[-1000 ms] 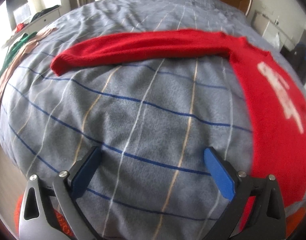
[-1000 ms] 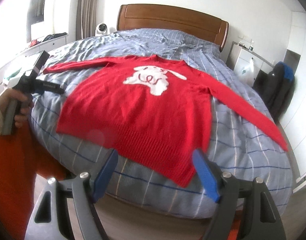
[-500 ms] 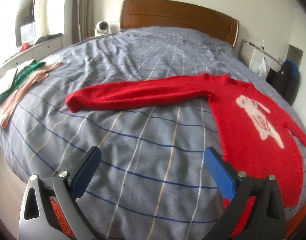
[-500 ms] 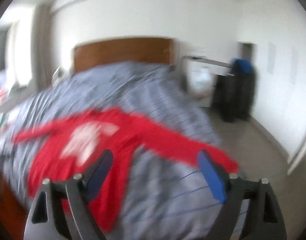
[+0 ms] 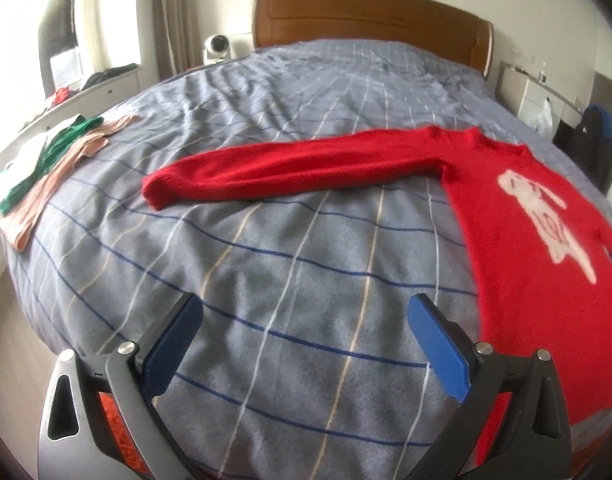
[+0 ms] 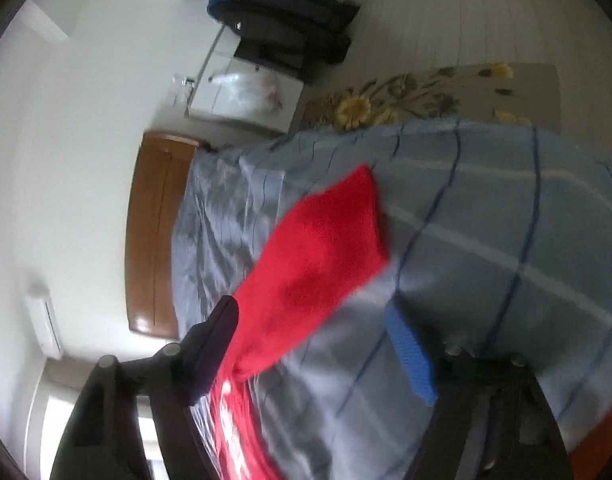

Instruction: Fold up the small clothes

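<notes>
Both the left hand-held gripper (image 5: 304,344) and right hand-held gripper (image 6: 322,344) are hanging open over the bed (image 5: 290,240), gripping nothing, near the red sweater (image 5: 526,240).

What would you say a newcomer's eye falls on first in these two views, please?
The red sweater stands out at once, spread on the grey checked bedspread with one sleeve stretched out flat to the left. In the right wrist view, tilted sideways and blurred, the other sleeve's cuff lies just ahead of the open right gripper. At the bed's left edge lies a small pile of green and pink clothes.
</notes>
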Tool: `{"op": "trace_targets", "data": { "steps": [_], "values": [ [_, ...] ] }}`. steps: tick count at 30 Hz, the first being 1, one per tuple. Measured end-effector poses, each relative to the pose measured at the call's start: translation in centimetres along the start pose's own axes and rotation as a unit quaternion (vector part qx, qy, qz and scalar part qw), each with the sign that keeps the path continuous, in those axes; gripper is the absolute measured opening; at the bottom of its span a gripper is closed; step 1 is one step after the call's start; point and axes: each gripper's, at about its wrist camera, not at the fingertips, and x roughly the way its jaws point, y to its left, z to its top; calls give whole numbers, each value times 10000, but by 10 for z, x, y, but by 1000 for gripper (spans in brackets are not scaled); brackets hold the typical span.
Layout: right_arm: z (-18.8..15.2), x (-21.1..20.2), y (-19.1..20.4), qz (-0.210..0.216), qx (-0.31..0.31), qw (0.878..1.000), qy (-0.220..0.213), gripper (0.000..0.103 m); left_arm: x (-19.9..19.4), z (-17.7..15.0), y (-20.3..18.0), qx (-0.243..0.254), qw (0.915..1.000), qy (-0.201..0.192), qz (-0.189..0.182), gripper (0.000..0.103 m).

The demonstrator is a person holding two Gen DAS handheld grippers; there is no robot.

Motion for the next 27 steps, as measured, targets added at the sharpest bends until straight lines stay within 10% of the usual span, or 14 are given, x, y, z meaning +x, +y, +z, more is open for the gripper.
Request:
{"op": "trace_targets", "data": {
  "steps": [7,11,17,22,27],
  "values": [
    [14,18,10,-273,-317,9991,-99,54,8,-5,-13,276,9994,150,139,102],
    [19,32,13,-829,-558,9950,-17,4,7,-6,-14,345,9992,150,149,102],
    [5,27,108,-696,-1664,9833,-234,4,6,-2,-5,89,9999,92,18,102],
    [-72,45,257,149,-3259,9452,130,4,10,3,7,-181,9997,134,-77,102],
    [-208,100,359,640,-4577,8817,948,4,7,4,17,-309,9995,51,-45,102]
  ]
}}
